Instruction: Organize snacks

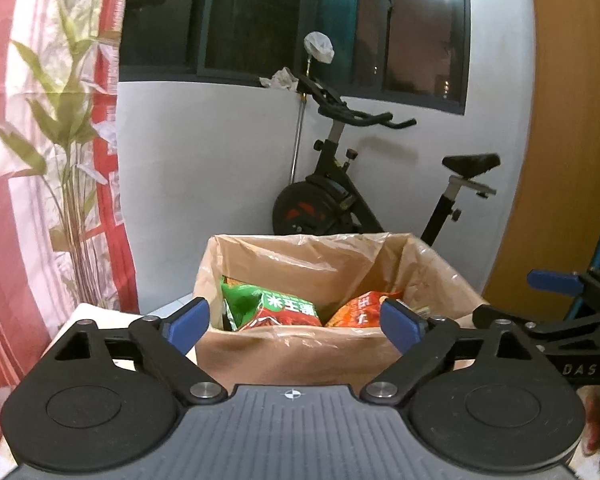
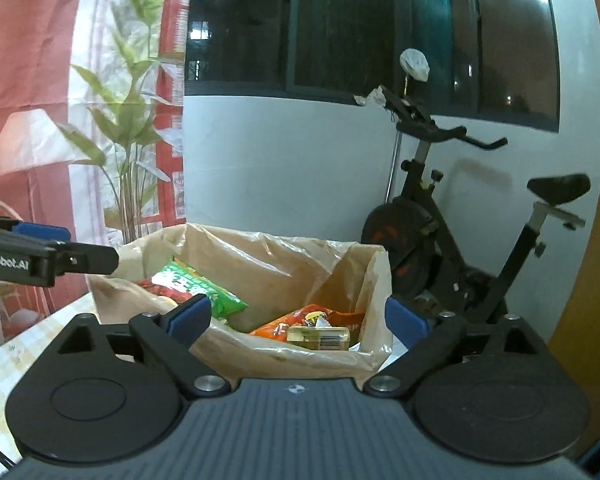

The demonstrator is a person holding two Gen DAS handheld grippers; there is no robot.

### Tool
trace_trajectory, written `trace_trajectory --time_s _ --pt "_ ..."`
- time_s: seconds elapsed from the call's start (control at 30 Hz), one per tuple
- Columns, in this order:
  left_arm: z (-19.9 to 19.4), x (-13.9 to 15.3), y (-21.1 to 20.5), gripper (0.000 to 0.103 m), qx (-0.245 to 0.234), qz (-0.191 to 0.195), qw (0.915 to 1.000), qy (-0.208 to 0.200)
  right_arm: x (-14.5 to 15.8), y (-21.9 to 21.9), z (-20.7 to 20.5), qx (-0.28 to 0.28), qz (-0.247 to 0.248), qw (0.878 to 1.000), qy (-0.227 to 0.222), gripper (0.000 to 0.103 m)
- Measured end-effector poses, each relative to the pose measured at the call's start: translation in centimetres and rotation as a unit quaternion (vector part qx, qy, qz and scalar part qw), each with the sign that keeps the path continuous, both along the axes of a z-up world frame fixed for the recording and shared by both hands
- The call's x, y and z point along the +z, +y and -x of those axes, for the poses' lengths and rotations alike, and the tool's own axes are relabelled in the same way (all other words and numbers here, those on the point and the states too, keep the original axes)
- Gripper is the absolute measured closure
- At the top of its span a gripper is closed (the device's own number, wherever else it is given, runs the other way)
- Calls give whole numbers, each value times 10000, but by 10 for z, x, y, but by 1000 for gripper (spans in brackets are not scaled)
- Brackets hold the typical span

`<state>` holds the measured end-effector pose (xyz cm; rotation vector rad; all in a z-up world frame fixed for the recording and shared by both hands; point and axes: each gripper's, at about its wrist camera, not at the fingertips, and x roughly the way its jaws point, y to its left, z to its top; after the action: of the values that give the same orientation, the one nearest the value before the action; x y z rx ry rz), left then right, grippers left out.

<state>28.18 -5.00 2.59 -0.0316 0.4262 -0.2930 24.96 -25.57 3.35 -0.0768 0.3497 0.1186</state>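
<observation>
A brown cardboard box (image 1: 292,350) lined with clear plastic stands on the table and shows in the right wrist view (image 2: 300,356) too. Inside lie a green and red snack bag (image 1: 276,306) (image 2: 204,286), an orange snack bag (image 1: 360,310) (image 2: 300,320) and a small yellow packet (image 2: 320,337). My left gripper (image 1: 296,320) is open and empty, held just before the box's near wall. My right gripper (image 2: 298,318) is open and empty, over the box's near edge. The right gripper shows at the right of the left wrist view (image 1: 556,284); the left gripper shows at the left of the right wrist view (image 2: 40,236).
The table has a pale checked cloth (image 2: 24,344). A black exercise bike (image 1: 352,196) (image 2: 460,248) stands behind the box against a white wall under a dark window. A red and white curtain with a leaf print (image 1: 40,160) hangs at the left. A wooden panel (image 1: 568,120) is at the right.
</observation>
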Motion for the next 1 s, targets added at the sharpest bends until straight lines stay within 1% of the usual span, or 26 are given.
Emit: trace_trajectory --time_s 0.07,0.17,0.27,0.37,0.43,0.63,1.0 --pt "12 4 3 8 114 38 9999 -59 6 5 11 -27 -14 10000 -17 4" --pt "28 9 8 8 471 -73 9986 -234 9 12 29 -12 -26 9999 -99 2" --pt "39 12 12 8 669 -139 9973 -279 11 14 44 -82 -137 9998 -74 2" --pt "45 12 14 8 684 -133 9973 -220 12 12 51 -131 -259 9996 -2 2" --pt "47 12 12 8 706 -211 9971 -189 13 10 55 -203 -266 9994 12 2" --pt "54 13 8 8 744 -398 9961 -268 16 6 59 -302 -267 9992 -16 2" --pt "59 15 13 8 729 -243 9966 -282 18 4 62 -324 -286 9990 -65 2"
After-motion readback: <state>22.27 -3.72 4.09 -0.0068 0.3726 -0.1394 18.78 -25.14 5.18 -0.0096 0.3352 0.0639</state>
